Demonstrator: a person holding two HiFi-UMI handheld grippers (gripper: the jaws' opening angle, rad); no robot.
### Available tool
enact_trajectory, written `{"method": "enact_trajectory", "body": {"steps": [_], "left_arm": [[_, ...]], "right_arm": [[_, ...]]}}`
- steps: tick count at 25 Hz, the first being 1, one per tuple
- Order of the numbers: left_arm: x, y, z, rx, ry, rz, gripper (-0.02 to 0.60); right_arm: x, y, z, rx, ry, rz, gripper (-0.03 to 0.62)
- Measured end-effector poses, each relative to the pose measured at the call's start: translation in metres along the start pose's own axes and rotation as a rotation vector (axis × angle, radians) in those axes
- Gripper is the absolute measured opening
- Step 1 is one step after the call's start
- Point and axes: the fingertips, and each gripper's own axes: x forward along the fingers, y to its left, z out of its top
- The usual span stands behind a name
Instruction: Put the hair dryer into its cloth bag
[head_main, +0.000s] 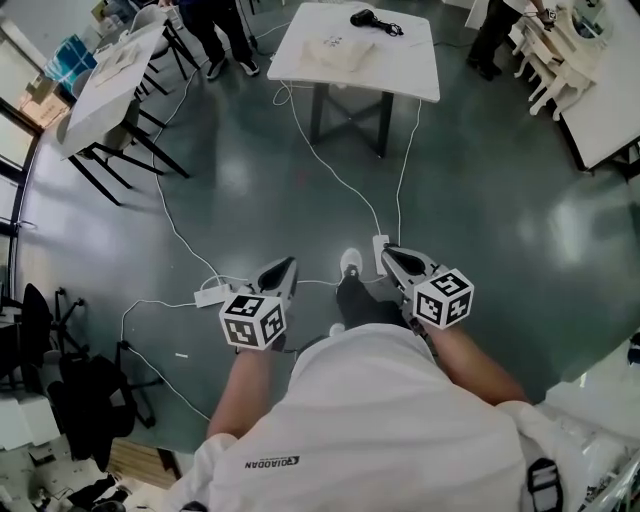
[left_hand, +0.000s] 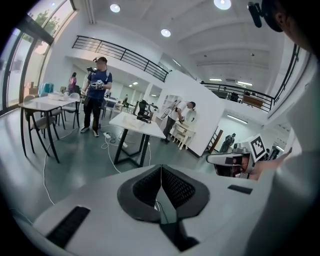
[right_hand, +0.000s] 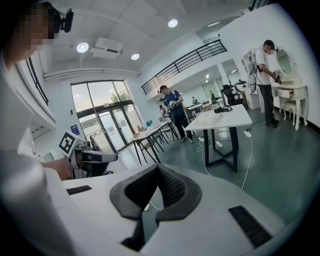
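White short-sleeved T-shirt (head_main: 370, 420) here, small dark lettering (head_main: 272, 462) near its left sleeve, a black buckled strap (head_main: 543, 485) at its right edge. Beyond the shirt, dark trousers (head_main: 362, 302) and a white shoe (head_main: 350, 262). Left gripper (head_main: 290, 262) and right gripper (head_main: 386, 251): white shells, black ribbed pads (left_hand: 176, 188), each with a black-and-white marker cube (head_main: 253, 320).

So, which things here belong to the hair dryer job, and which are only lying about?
For the job: hair dryer, cloth bag, white table, left tongs and right tongs, both shut, empty.
Lying about: floor cables, power strip, side table.
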Motion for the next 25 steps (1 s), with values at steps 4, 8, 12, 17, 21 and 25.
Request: {"method": "enact_trajectory", "body": {"steps": [4,8,12,17,21,25], "left_arm": [[0.011,0.021,0.016,0.007,0.005,0.028,0.031],[0.031,0.044,0.047,0.022,-0.004,0.054,0.031],[0.065,0.060,0.082,0.044,-0.002,0.049,0.031],[0.117,0.066,0.125,0.073,0.014,0.023,0.031],[0.168,0.067,0.168,0.112,0.000,-0.009,0.031],[0.214,0.068,0.199,0.132,-0.004,-0.032,0.031]], "right_arm": [[0.026,-0.012,0.016,0.001,-0.015,0.015,0.021],[0.058,-0.030,0.044,-0.002,-0.044,0.049,0.021],[0.091,-0.061,0.078,-0.013,-0.072,0.040,0.021],[0.113,-0.109,0.121,0.001,-0.100,0.011,0.021],[0.131,-0.153,0.155,-0.015,-0.121,-0.010,0.021],[0.149,-0.191,0.180,-0.012,-0.133,-0.027,0.021]]}}
